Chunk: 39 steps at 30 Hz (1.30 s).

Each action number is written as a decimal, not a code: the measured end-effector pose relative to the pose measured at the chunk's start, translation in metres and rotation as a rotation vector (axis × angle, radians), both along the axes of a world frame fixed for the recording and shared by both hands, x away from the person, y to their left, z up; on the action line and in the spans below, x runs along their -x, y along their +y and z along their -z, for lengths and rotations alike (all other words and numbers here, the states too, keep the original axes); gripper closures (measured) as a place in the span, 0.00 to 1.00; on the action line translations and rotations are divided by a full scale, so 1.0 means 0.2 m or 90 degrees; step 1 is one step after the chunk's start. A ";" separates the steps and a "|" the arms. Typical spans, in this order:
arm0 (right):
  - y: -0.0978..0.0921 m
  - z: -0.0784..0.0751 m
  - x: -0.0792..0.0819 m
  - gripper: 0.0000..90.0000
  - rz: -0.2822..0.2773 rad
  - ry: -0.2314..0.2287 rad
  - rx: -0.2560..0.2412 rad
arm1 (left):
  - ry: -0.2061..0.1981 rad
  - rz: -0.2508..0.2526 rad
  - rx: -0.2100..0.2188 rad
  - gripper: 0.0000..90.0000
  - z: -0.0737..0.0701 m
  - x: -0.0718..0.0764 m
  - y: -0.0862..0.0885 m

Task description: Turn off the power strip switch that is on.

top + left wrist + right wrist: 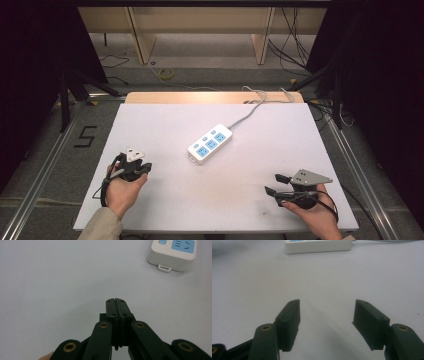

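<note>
White plastic with three pale blue socket faces, one power strip [210, 143] is lying near the middle of the white table [165, 210], its grey cable [248, 114] trailing off its far end toward the back edge. It is resting well apart from both tools, with bare tabletop between them on every side. Its long axis is running on a diagonal, from the near-left end with the small mounting tab up to the far-right end where the cable leaves. The left gripper [144, 169] is sitting near the front left of the table, its jaws pressed together on nothing; in the left gripper view [116, 302] the closed tips are pointing across the table with the tab end of the strip [172, 253] showing ahead and off to the right. The right gripper [276, 183] is waiting near the front right, its jaws standing wide apart and empty; in the right gripper view [325, 312] the long side of the strip [318, 245] is lying ahead, beyond the gap. Judging by the high view, the left gripper is looking somewhat nearer to the strip's tab end than the right one is to its side. Counting things: one strip, three sockets, one cable, two grippers, two hands.
</note>
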State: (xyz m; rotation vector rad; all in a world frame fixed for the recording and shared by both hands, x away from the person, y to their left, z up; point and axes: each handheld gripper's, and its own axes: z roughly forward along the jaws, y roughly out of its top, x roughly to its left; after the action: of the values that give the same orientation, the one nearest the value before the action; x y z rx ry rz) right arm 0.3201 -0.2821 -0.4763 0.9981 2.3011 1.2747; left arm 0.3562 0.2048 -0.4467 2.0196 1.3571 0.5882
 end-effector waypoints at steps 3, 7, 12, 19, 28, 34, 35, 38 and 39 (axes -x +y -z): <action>0.00 0.00 0.00 0.43 0.000 0.000 0.000 | 0.000 0.001 0.001 1.00 0.00 -0.01 -0.01; 0.00 0.00 0.00 0.43 0.000 0.000 0.000 | -0.001 0.003 0.001 1.00 0.00 -0.02 -0.02; 0.00 0.00 0.00 0.43 0.000 0.000 0.000 | -0.001 0.008 -0.003 1.00 -0.01 -0.03 -0.03; 0.00 0.00 0.00 0.43 0.000 0.000 0.000 | 0.000 0.010 -0.003 1.00 -0.01 -0.04 -0.05; 0.00 0.00 0.00 0.43 -0.001 0.000 -0.001 | -0.002 0.014 -0.003 1.00 -0.02 -0.06 -0.07; 0.00 0.00 0.00 0.43 0.000 0.001 -0.001 | -0.002 0.018 -0.004 1.00 -0.02 -0.08 -0.09; 0.00 0.00 0.00 0.43 0.000 0.001 -0.001 | -0.002 0.020 -0.004 1.00 -0.03 -0.08 -0.09; 0.00 0.00 0.00 0.43 0.000 0.001 -0.001 | -0.004 0.021 -0.004 1.00 -0.03 -0.08 -0.10; 0.00 0.00 0.00 0.43 0.000 0.000 -0.001 | -0.003 0.021 -0.003 1.00 -0.03 -0.09 -0.10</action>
State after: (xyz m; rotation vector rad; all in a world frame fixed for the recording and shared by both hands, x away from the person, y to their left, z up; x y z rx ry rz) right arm 0.3200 -0.2822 -0.4763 0.9986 2.3015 1.2767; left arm 0.3735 0.1843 -0.4407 2.0397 1.3177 0.5807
